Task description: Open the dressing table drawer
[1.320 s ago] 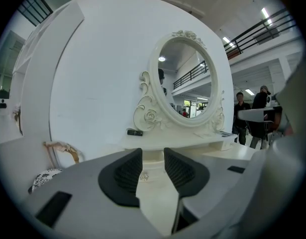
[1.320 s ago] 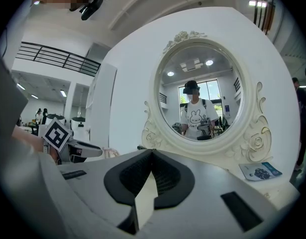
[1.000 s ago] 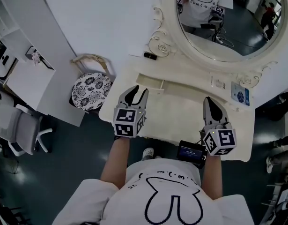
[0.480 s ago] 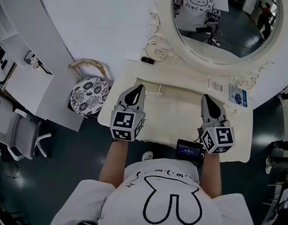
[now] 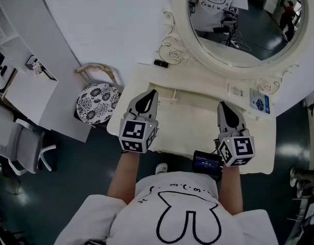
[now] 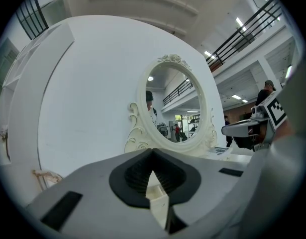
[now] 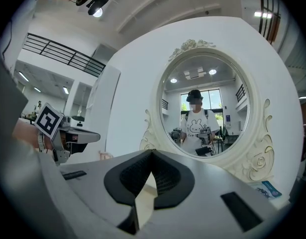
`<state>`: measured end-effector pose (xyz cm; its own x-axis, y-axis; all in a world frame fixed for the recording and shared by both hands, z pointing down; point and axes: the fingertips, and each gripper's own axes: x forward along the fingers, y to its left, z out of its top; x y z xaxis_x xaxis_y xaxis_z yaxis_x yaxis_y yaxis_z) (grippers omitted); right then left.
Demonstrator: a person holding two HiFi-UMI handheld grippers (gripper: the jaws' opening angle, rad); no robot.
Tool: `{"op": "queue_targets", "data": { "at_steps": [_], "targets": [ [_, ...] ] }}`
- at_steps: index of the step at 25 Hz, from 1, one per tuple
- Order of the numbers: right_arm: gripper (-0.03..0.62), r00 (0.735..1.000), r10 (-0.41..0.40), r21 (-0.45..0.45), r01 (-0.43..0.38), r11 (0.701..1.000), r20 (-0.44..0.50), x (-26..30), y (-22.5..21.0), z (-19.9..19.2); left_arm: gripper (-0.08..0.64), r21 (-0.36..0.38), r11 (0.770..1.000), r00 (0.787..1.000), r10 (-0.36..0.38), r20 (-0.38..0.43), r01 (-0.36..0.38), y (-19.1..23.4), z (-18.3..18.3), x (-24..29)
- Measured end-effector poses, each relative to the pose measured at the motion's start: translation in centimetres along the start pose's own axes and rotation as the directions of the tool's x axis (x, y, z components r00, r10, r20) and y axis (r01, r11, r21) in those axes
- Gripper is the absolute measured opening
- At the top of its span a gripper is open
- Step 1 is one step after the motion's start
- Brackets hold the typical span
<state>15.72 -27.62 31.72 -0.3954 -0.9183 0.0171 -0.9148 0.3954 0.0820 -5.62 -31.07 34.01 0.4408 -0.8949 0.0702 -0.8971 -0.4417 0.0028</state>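
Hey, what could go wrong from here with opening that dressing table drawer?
The left gripper and right gripper are both shut and empty over the table, so pulling back now would probably open nothing; a gripper has to open first. Both also point level toward the mirror, so overshooting on the way forward might knock its frame or glass.

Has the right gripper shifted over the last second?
No. The right gripper keeps its spot over the tabletop, same gap left of the blue card.
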Motion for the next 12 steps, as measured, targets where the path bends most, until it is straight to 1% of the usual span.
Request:
{"op": "queue_targets", "data": {
  "at_steps": [12],
  "targets": [
    [0.014, 1.000, 0.011, -0.010, -0.011, 1.000, -0.013, -0.47, 0.27, -0.08, 0.012, -0.005, 1.000, 1.000, -0.002, 0.011, 0.002, -0.81, 0.31, -0.37]
  ]
}}
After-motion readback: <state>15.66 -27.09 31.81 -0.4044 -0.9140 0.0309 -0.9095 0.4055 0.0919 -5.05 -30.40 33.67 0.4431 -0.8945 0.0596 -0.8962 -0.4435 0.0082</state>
